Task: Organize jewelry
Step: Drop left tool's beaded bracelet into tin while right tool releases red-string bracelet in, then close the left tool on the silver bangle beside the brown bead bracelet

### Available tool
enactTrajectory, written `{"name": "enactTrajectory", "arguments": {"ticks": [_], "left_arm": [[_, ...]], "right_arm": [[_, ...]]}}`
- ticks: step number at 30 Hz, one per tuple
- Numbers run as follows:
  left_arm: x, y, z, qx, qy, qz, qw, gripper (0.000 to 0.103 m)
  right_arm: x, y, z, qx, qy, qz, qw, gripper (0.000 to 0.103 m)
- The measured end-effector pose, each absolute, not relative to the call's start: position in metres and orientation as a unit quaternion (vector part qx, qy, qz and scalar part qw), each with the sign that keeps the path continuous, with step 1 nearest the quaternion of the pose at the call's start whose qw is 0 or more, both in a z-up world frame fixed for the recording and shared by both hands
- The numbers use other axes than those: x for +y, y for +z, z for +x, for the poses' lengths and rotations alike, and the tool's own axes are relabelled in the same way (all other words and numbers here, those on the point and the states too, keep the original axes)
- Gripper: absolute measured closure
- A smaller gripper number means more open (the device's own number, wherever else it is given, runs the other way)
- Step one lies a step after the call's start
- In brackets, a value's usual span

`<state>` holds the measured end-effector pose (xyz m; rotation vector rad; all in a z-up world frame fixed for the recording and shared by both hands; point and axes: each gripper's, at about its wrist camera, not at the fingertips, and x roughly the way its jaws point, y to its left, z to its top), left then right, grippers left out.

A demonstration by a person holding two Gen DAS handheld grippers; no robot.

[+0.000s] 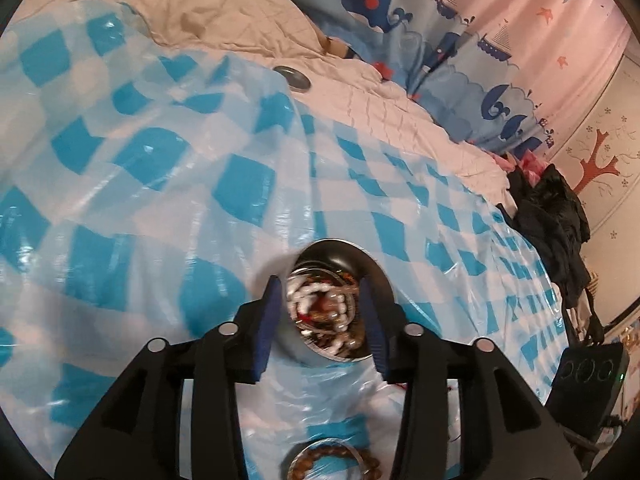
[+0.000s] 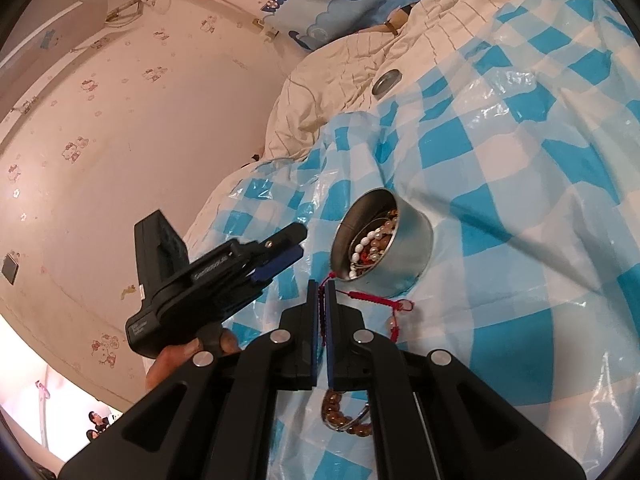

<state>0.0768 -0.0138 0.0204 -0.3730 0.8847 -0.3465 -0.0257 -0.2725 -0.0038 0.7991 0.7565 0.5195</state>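
Observation:
A round metal tin (image 2: pixel 400 240) stands tilted on the blue-checked plastic sheet (image 2: pixel 520 200), holding several white and brown bead strings (image 2: pixel 372 244). My right gripper (image 2: pixel 321 292) is shut on a red cord bracelet (image 2: pixel 376 301) just in front of the tin; the cord trails right onto the sheet. My left gripper (image 2: pixel 294 245) hovers to the left of the tin, jaws apart, nothing between them. In the left wrist view the left gripper (image 1: pixel 320 292) frames the tin (image 1: pixel 336 246) and its beads (image 1: pixel 320 304). A brown bead bracelet (image 2: pixel 336 412) with a silver bangle lies under the right gripper.
A flat metal lid (image 1: pixel 294 76) rests on the cream duvet (image 1: pixel 240 12) beyond the sheet. Dark clothes (image 1: pixel 552 216) and a black device (image 1: pixel 588 376) sit at the bed's right edge. A hand (image 2: pixel 180 360) holds the left gripper near the wall (image 2: pixel 120 140).

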Motion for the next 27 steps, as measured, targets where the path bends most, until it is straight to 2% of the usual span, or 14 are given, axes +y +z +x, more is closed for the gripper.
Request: {"name": "enactTrajectory", "arguments": {"ticks": [4, 11, 13, 14, 15, 17, 20, 27], "left_arm": [[0.006, 0.025, 0.07, 0.425, -0.159, -0.18, 0.873, 0.055], [0.033, 0.034, 0.059, 0.416, -0.153, -0.192, 0.876, 0.05], [0.035, 0.035, 0.056, 0.417, -0.152, -0.187, 0.876, 0.05], [0.035, 0.036, 0.055, 0.417, -0.152, -0.185, 0.877, 0.049], [0.035, 0.036, 0.054, 0.419, -0.153, -0.18, 0.877, 0.049], [0.033, 0.036, 0.051, 0.42, -0.154, -0.171, 0.878, 0.048], [0.025, 0.035, 0.045, 0.423, -0.157, -0.147, 0.88, 0.046], [-0.002, 0.011, 0.028, 0.458, -0.204, -0.091, 0.86, 0.045]], "right_arm": [[-0.26, 0.012, -0.018, 0.349, 0.255, 0.359, 0.827, 0.098], [-0.234, 0.035, 0.033, 0.335, 0.275, 0.355, 0.828, 0.098], [-0.231, 0.027, 0.05, 0.358, 0.217, 0.301, 0.857, 0.091], [-0.231, 0.022, 0.055, 0.37, 0.188, 0.279, 0.866, 0.073], [-0.234, 0.015, 0.059, 0.385, 0.157, 0.262, 0.871, 0.066], [-0.246, 0.005, 0.056, 0.399, 0.129, 0.251, 0.872, 0.065], [-0.26, 0.004, 0.034, 0.393, 0.111, 0.233, 0.882, 0.059], [-0.279, -0.019, -0.01, 0.418, 0.102, 0.257, 0.865, 0.051]]}}
